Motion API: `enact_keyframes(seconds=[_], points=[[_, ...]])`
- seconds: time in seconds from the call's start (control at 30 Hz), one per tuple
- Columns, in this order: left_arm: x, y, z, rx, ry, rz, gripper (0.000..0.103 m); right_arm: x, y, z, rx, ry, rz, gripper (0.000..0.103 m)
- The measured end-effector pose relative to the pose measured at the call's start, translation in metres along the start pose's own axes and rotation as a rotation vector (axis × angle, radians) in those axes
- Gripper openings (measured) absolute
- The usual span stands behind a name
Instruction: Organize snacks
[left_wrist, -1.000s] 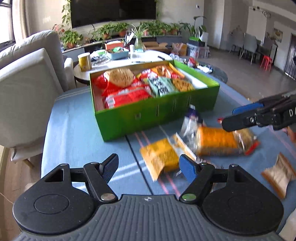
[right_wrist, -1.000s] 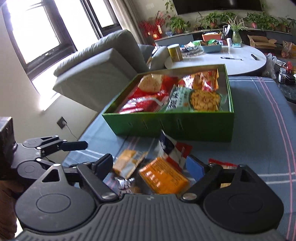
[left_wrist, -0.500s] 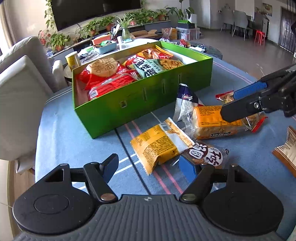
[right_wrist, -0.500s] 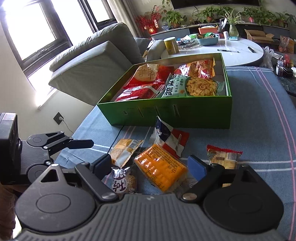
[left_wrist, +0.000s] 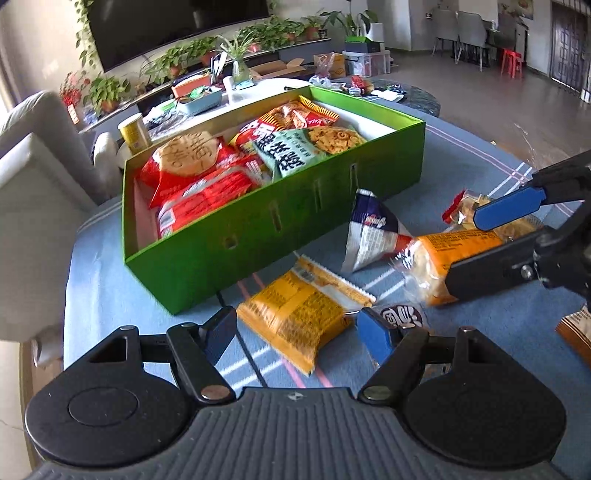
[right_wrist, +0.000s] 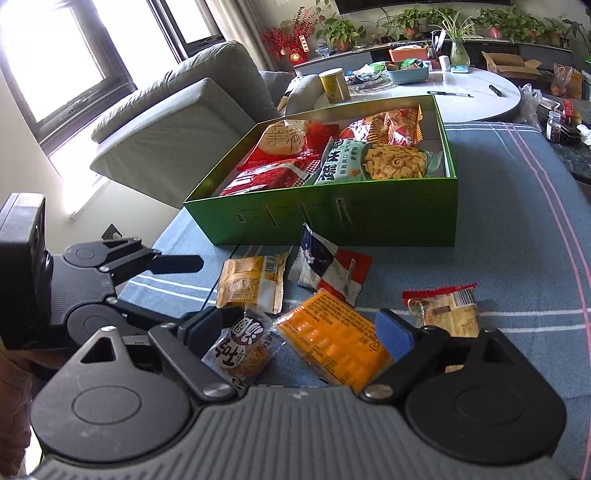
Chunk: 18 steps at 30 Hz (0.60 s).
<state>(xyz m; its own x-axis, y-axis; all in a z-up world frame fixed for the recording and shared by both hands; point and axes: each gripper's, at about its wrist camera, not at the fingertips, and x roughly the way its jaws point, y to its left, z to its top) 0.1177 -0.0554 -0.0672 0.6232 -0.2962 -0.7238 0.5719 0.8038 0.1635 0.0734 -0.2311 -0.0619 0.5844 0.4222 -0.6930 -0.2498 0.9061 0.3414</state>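
Blue cloth (right_wrist: 498, 229), loose snacks | our right claw (right_wrist: 299, 332), lately widening, straddles orange packet (right_wrist: 332, 343); left claw (left_wrist: 295, 328) apart, empty | risk: pinching neighbouring round packet (right_wrist: 243, 347) too.

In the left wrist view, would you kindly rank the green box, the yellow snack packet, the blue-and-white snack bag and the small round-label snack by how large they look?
1. green box, clearly largest
2. yellow snack packet
3. blue-and-white snack bag; it lies farther away, so its place against the packet is unsure
4. small round-label snack, partly hidden behind a finger
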Motion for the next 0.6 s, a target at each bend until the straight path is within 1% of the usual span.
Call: enact_keyframes(seconds=[0.13,0.3,0.5,0.6], points=[[0.010,0.001,0.006,0.003,0.011,0.000,0.070,0.000,-0.001,0.000,0.007,-0.002,-0.002,0.071],[0.022,0.004,0.007,-0.024,0.027,-0.021,0.070,-0.001,-0.005,-0.001,0.023,-0.008,-0.001,0.072],[0.025,0.012,0.004,-0.130,0.010,-0.040,0.070,-0.001,-0.012,-0.001,0.055,-0.016,-0.006,0.072],[0.021,0.013,0.000,-0.158,0.000,-0.046,0.066,-0.001,-0.015,-0.003,0.075,-0.019,-0.008,0.072]])
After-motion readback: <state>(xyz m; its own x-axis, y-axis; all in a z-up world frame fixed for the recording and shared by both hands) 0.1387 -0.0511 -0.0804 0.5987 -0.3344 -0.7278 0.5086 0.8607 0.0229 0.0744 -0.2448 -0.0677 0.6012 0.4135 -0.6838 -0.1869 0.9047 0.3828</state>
